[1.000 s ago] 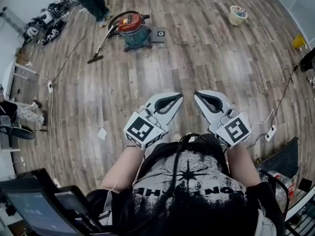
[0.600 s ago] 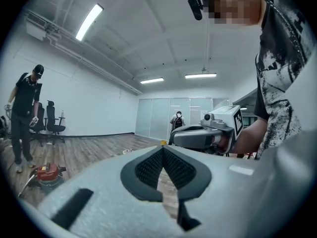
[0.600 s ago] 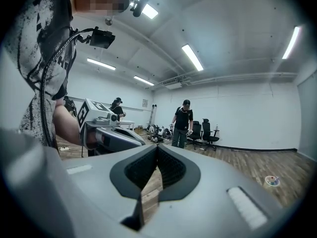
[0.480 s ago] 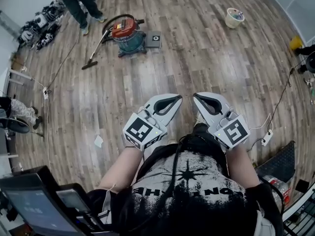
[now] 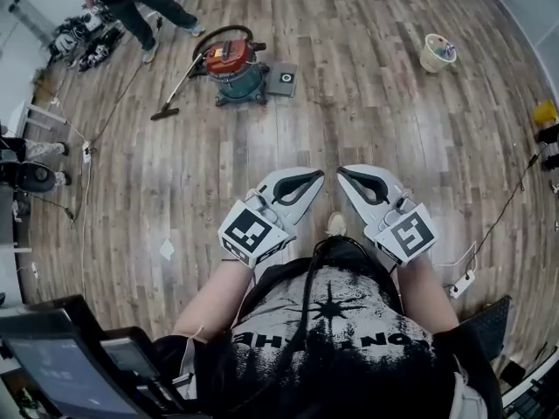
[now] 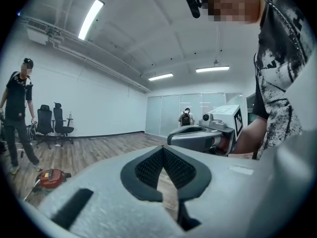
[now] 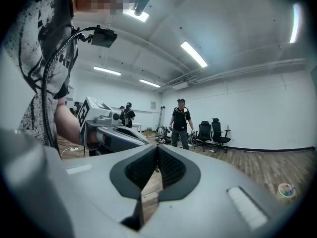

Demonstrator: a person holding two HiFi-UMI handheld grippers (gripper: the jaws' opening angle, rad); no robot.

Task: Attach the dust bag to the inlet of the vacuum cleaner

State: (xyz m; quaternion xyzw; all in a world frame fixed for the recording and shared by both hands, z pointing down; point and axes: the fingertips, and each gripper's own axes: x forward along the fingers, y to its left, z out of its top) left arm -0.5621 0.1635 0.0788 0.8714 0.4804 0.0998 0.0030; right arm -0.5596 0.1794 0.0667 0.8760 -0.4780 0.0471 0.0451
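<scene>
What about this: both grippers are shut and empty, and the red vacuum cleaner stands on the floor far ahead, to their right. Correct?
Only the side is wrong: the head view shows the red vacuum cleaner on the floor far ahead, left of the grippers. The left gripper and right gripper are indeed shut and empty.

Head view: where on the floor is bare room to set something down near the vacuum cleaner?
The widest bare wood lies between the vacuum cleaner and the left gripper. Another free stretch runs from the vacuum cleaner across to the bucket. It is crowded at upper left, around the person and the wand, and along the left edge with its cable.
</scene>
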